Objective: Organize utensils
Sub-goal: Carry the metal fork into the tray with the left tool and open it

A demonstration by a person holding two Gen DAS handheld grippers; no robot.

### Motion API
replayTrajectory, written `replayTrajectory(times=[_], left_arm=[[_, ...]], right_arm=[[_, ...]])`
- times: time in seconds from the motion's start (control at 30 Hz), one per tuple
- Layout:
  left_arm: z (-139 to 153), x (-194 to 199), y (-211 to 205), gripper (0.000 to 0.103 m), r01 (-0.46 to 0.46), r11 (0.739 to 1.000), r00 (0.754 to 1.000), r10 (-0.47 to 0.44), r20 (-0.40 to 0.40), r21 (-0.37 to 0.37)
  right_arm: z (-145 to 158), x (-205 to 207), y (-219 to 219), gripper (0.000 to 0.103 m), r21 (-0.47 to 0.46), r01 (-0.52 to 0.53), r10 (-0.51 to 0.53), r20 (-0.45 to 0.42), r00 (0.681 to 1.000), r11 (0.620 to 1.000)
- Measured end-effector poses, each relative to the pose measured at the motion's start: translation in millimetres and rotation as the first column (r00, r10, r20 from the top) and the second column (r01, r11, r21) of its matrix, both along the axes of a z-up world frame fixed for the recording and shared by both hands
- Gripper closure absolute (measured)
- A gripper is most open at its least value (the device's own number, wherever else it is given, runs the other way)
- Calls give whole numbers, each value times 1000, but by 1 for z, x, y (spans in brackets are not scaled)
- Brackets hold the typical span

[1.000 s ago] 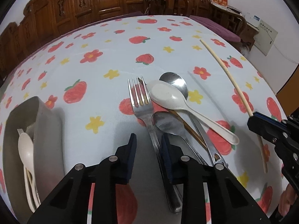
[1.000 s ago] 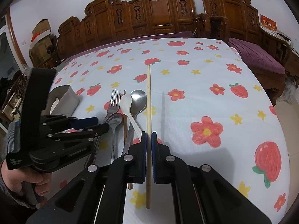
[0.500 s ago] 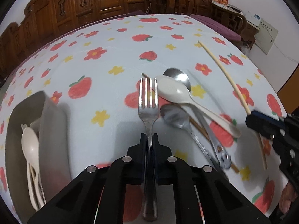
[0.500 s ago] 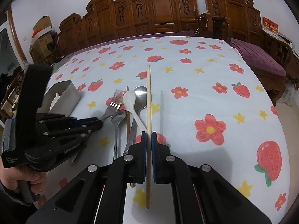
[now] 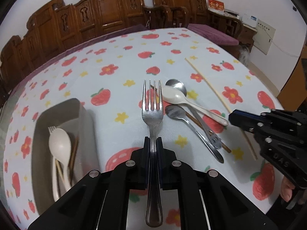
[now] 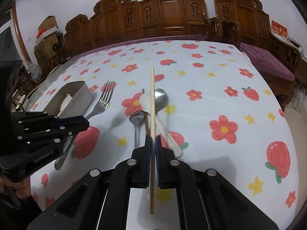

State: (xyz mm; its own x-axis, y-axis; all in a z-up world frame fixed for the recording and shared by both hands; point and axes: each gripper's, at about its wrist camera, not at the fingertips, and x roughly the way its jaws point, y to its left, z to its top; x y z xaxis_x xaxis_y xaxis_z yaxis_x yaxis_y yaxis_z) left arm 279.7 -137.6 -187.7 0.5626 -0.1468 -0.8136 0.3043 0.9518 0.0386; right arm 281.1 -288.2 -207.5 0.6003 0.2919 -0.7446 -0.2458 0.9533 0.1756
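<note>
Clearly both hands are mid-carry. The left tool (image 5: 153, 141) is pressed together on the neck of a steel fork (image 5: 152, 103), tines pointing away from the holder and the handle trailing back between the arms; the fork throws a shadow on the cloth, so I judge it clear of the bench (image 5: 115, 63). The right tool (image 6: 153, 141) pinches a pale chopstick (image 6: 152, 103) about a third of the way up from its butt end, the tip pointing toward the far edge.

Loose on the flowered cloth near the middle of the bench lie a white spoon (image 5: 178, 97), a large steel spoon (image 5: 175, 85), a smaller steel spoon (image 5: 173, 112) and a dark chopstick (image 5: 193, 119), overlapping one another. The grey tray (image 5: 86, 115) sits toward the left edge, already holding a white spoon, a white fork and some sticks.

Next, I reckon, the fork goes over to that tray, lowered lengthwise alongside what is in it before the left tool lets go; the chopstick follows, and the long stick needs lining up with the tray's long side.
</note>
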Motion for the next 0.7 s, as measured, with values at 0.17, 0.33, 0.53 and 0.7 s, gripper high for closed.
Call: replayTrajectory(times=[0.17, 0.33, 0.53, 0.7], left_arm=[[19, -11, 12, 97, 2, 1000, 1000, -2, 28, -10], [38, -17, 32, 97, -9, 1000, 998, 11, 60, -24], [57, -16, 64, 97, -54, 998, 994, 57, 89, -35], [65, -13, 88, 97, -85, 995, 991, 89, 101, -44]], right_arm=[[13, -9, 5, 97, 28, 1, -1, 19, 1000, 1000], [26, -16, 13, 97, 51, 5, -6, 29, 1000, 999], [35, -27, 37, 97, 73, -17, 14, 30, 999, 997], [46, -28, 57, 97, 70, -54, 51, 42, 998, 996]])
